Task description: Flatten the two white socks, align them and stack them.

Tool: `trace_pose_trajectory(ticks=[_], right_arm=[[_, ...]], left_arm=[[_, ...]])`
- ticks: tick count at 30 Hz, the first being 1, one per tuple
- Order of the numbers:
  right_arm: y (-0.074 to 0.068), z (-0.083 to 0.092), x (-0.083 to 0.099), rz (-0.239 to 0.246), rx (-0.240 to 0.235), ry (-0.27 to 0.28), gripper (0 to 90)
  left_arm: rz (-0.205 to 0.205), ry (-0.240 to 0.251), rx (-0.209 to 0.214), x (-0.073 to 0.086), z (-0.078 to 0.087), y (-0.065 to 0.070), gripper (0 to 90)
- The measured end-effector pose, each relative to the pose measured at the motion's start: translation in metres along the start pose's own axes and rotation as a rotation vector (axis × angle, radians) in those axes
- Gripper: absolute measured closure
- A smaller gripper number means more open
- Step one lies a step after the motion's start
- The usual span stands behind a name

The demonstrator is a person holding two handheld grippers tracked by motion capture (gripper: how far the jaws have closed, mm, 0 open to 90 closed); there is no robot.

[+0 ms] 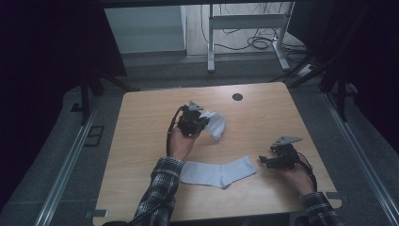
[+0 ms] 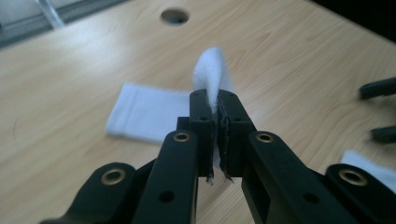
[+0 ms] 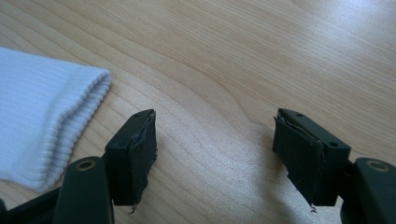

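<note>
1. Wooden table (image 1: 263,117), pale, with a round hole (image 1: 237,97) near its far edge at about 12 o'clock.
2. Left gripper (image 1: 203,122) held up near the table's middle, jaws closed tight on a white sock (image 1: 216,124).
3. Seen in the left gripper view: left gripper (image 2: 215,100) pinching a fold of that sock (image 2: 211,70), cloth rising in a ridge past the jaw tips, the rest (image 2: 149,112) spreading flat on the wood toward 9 o'clock.
4. Hole (image 2: 174,16) beyond it at about 11 o'clock in that view.
5. Left hand (image 1: 181,141) wrapped round the gripper body, plaid sleeve (image 1: 160,188) coming in from 6 o'clock.
6. Second sock (image 1: 219,172) lying flat toward the near edge, at about 6 o'clock from the held one and apart from it.
7. Right gripper (image 1: 261,160) low over the table at 3 o'clock of the flat sock, just beside its end, jaws pointing toward it.
8. Seen in the right gripper view: right gripper (image 3: 215,135) wide open, holding nothing, bare wood between the jaws.
9. Ribbed cuff of the flat sock (image 3: 51,116) at 9 o'clock of the left-hand jaw there, close beside it; touching or not, cannot tell.
10. Right hand (image 1: 297,176) behind the gripper, cable trailing back along the wrist.
</note>
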State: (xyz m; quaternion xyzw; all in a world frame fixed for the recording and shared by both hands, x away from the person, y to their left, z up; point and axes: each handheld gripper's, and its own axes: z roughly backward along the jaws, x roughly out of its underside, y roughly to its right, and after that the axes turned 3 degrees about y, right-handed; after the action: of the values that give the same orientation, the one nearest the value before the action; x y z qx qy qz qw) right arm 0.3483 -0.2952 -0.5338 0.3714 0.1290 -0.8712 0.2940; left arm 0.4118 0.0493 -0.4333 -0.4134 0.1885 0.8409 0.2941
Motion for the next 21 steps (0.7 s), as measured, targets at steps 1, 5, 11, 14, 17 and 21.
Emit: trace_pose_trajectory(ticks=[1,5,11,14,17,21], right_arm=[[0.000,0.000,0.000,0.001,0.000,0.000,30.4],[0.000,0.000,0.000,-0.001,0.000,0.001,30.4],[0.000,0.000,0.000,0.003,-0.001,0.001,30.5],[0.000,0.000,0.000,-0.001,-0.002,0.000,30.5],[0.000,0.000,0.000,-0.001,-0.003,-0.001,30.5],[0.000,0.000,0.000,0.001,-0.001,-0.001,30.5]], left_arm=[[-0.015,0.004,0.003,-0.006,0.000,0.005,85.5],[-0.047,0.036,0.023,-0.029,-0.001,0.023,85.6],[-0.078,0.095,0.041,-0.057,0.008,0.043,85.6],[-0.092,0.185,0.054,-0.079,0.031,0.052,85.5],[-0.099,0.222,0.036,-0.087,0.051,0.051,85.6],[-0.096,0.178,-0.004,-0.077,0.057,0.039,85.6]])
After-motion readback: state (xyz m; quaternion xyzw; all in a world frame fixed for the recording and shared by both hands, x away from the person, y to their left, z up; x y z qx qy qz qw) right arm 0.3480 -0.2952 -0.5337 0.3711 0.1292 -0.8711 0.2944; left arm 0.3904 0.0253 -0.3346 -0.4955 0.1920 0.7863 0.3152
